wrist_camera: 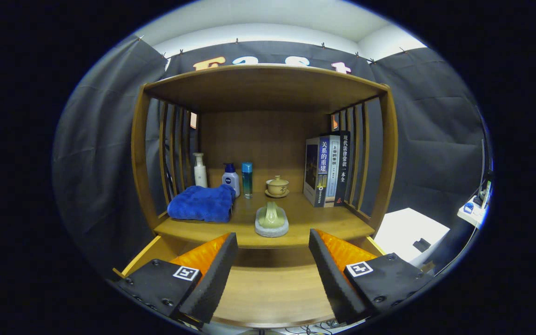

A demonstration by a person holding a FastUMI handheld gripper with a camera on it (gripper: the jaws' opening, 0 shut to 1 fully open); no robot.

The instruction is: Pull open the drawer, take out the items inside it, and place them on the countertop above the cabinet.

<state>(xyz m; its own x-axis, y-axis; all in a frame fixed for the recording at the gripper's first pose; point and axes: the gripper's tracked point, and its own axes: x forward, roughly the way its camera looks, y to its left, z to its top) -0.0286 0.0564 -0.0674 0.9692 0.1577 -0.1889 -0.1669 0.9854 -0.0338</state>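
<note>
gripper [272, 274] wide open, empty – over pulled-out drawer [272, 293]

Gripper [272, 272] level, pointing straight ahead. Fingers [212, 274] spread wide, clear gap between them, nothing held and nothing touching either pad. Both fingers angle slightly inward toward the tips, about symmetric left and right. Each finger carries a square marker tag on its base. No hand or sleeve visible.
</note>
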